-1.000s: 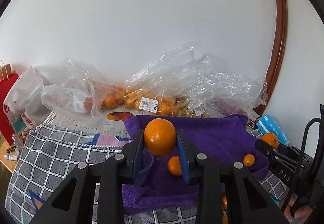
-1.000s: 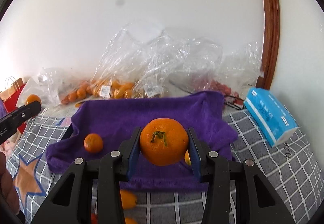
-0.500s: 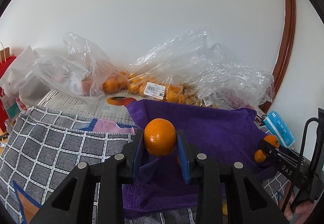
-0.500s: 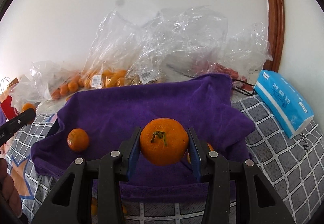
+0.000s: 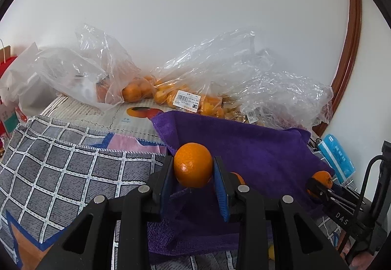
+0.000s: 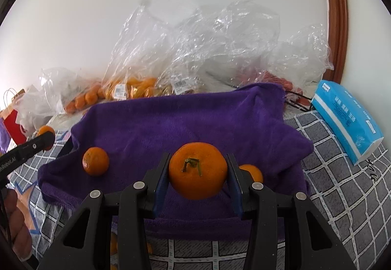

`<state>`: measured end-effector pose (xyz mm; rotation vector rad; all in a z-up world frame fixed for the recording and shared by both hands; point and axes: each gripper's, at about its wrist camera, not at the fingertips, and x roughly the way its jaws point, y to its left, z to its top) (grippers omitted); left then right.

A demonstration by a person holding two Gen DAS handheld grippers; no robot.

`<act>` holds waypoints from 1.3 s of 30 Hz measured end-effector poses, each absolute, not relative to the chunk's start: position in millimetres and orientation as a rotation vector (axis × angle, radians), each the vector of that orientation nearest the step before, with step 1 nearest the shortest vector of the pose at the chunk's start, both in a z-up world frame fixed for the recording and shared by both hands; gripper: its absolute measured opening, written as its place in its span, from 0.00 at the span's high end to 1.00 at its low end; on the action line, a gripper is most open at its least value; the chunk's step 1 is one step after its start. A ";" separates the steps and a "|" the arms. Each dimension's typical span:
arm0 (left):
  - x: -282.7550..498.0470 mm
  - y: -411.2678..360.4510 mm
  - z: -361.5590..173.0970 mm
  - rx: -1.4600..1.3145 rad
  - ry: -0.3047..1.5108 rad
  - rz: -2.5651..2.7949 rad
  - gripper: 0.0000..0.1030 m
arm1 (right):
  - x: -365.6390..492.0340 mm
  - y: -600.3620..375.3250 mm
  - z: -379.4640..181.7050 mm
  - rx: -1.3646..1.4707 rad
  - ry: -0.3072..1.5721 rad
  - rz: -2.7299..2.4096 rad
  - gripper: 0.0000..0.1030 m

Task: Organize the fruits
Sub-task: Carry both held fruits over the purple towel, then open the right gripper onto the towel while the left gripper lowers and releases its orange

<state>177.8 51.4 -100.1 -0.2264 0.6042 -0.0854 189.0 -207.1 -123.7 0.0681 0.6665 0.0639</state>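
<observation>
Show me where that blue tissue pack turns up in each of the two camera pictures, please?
Left wrist view: the blue tissue pack sits at the far right edge, just beyond the purple towel's right corner.
Right wrist view: the pack lies at the right, on the grey checked cloth, right of the towel.
Shared landmark: the purple towel, with the clear fruit bags behind it.

"DAS" on right claw (image 5: 317, 190), "nRobot.AI" on left claw (image 6: 44, 139), price label (image 5: 187, 101) unreadable
</observation>
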 end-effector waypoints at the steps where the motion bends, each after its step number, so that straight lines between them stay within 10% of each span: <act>1: 177.4 49.8 -100.2 -0.221 0.601 -0.088 0.71 | 189.1 -206.2 -125.3 0.063 0.670 0.066 0.58; 39: 193.7 44.0 -123.2 -0.322 0.801 -0.226 0.71 | 185.2 -212.1 -121.7 0.131 0.669 0.055 0.46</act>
